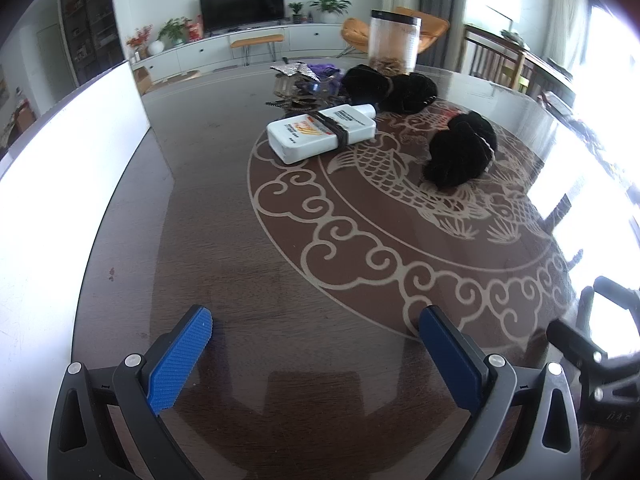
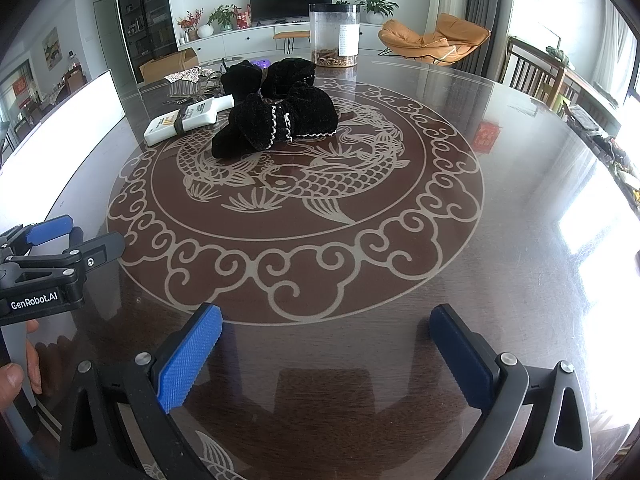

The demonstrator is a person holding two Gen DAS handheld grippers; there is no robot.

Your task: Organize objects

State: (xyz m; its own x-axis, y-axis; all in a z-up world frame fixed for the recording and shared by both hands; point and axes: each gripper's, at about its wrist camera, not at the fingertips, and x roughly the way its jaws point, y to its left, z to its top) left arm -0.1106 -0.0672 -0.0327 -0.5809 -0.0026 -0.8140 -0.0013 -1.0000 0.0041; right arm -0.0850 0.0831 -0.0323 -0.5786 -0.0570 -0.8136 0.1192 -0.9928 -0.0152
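A white flat bottle point(image 1: 322, 132) with a dark band around it lies on the dark table with the fish pattern point(image 1: 280, 280). It also shows in the right wrist view point(image 2: 186, 118). A black velvet bow point(image 2: 276, 124) lies near the middle, seen too in the left wrist view point(image 1: 460, 150). A second black bow point(image 2: 268, 74) lies behind it. My left gripper point(image 1: 316, 324) is open and empty, low over the near table. My right gripper point(image 2: 326, 320) is open and empty, well short of the bows.
A clear jar with a black lid point(image 2: 334, 36) stands at the far side. Shiny packets and a small glass dish point(image 1: 296, 80) sit behind the bottle. A white board point(image 1: 60, 184) stands along the left edge. The left gripper's body point(image 2: 44, 264) shows at the left.
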